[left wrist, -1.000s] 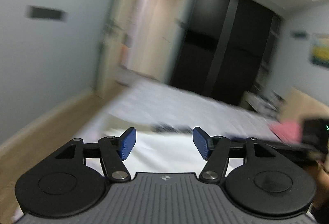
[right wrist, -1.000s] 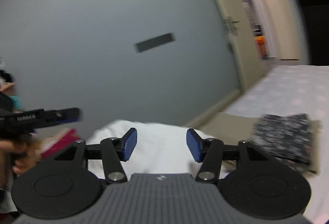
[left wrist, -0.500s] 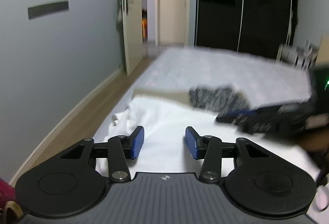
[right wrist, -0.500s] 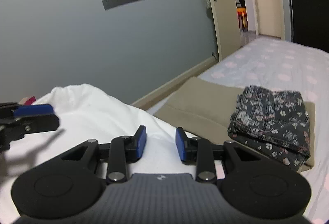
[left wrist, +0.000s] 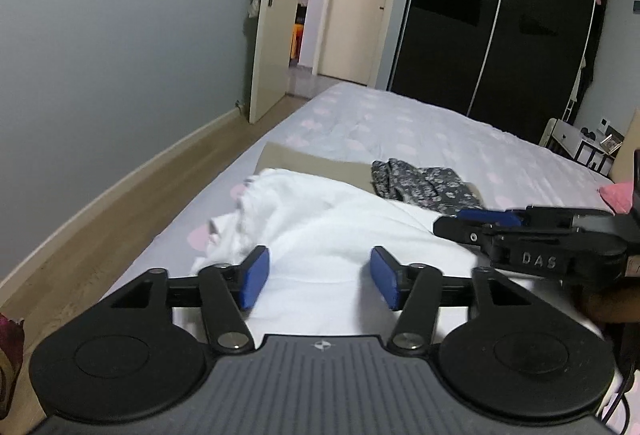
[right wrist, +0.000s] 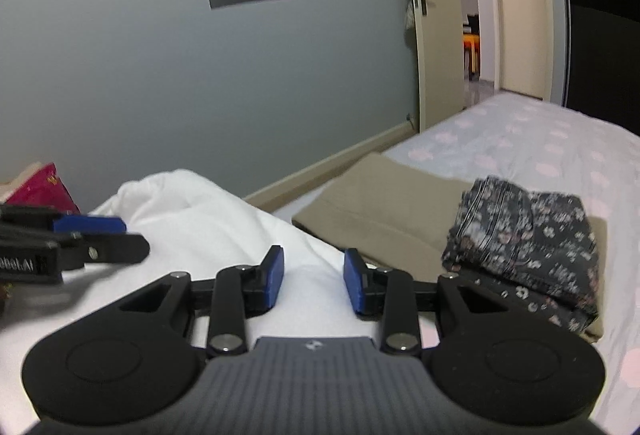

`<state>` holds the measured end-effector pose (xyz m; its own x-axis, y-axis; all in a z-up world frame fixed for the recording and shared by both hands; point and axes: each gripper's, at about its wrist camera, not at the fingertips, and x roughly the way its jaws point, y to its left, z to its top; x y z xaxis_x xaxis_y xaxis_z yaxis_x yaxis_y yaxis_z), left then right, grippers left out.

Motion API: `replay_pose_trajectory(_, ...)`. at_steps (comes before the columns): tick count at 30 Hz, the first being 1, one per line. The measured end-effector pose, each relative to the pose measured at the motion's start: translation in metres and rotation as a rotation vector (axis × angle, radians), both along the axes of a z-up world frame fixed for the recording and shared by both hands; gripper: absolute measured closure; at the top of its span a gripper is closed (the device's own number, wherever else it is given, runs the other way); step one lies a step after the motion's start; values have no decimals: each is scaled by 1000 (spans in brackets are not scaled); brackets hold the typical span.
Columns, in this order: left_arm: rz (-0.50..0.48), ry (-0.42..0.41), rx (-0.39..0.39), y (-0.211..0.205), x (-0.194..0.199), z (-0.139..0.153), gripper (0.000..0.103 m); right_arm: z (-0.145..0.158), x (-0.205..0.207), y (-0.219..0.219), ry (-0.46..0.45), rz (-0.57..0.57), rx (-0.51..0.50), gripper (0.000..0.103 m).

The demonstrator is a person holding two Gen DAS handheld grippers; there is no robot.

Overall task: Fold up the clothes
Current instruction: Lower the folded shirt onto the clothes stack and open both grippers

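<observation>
Hovering over the bed (left wrist: 400,123), both claws, blue pads apart and widening, nothing pinched. Left gripper (left wrist: 318,281) above the rumpled white garment (left wrist: 320,223), heaped at the near edge of the mattress. Right gripper (right wrist: 314,281) over the same white cloth's right side. Farther right, folded tan cloth (right wrist: 380,211), folded dark floral garment (right wrist: 524,235) resting on top.
</observation>
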<state>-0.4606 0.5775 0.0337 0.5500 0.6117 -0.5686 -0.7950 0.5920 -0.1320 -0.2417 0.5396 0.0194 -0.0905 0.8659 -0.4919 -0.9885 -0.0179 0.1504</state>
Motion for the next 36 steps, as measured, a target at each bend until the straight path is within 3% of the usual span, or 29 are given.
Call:
replay_pose_trajectory(5,31,-3,56,-37,-2,27,45,38,-9,-35,-25,5,68,44)
replay_pose_trajectory(6,52,-1,57,-43,-4,34,44,45,-10,-40,-24,-4,82,37)
replay_pose_trajectory(9,125,26,54,-68,-11,55,43,67,-17,-67,-9,-30,123,32)
replay_pose_trajectory(12,222,2,35,-107,-32,69,24,86,-30,-109,0,-77,164,7)
replay_pose_trajectory(15,253,5,-23,-140,-47,63,21,86,-50,-147,-23,-107,125,1)
replay_pose_trajectory(17,281,21,-78,-157,-52,52,21,77,-67,-161,-71,-103,57,1)
replay_pose_trajectory(19,322,53,-86,-171,-56,42,22,66,-84,-174,-118,-108,-6,1)
replay_pose_trajectory(22,330,157,-36,-193,-58,33,22,52,-104,-193,-171,-158,-61,1)
replay_pose_trajectory(24,326,199,-17,-205,-61,26,22,47,-112,-206,-167,-178,-73,1)
replay_pose_trajectory(29,341,238,-52,-214,-69,16,22,45,-125,-233,-120,-217,-81,1)
replay_pose_trajectory(31,351,264,-23,-215,-67,13,22,45,-129,-239,-101,-219,-81,1)
replay_pose_trajectory(36,374,249,-36,-219,-75,12,22,45,-134,-247,-105,-236,-77,1)
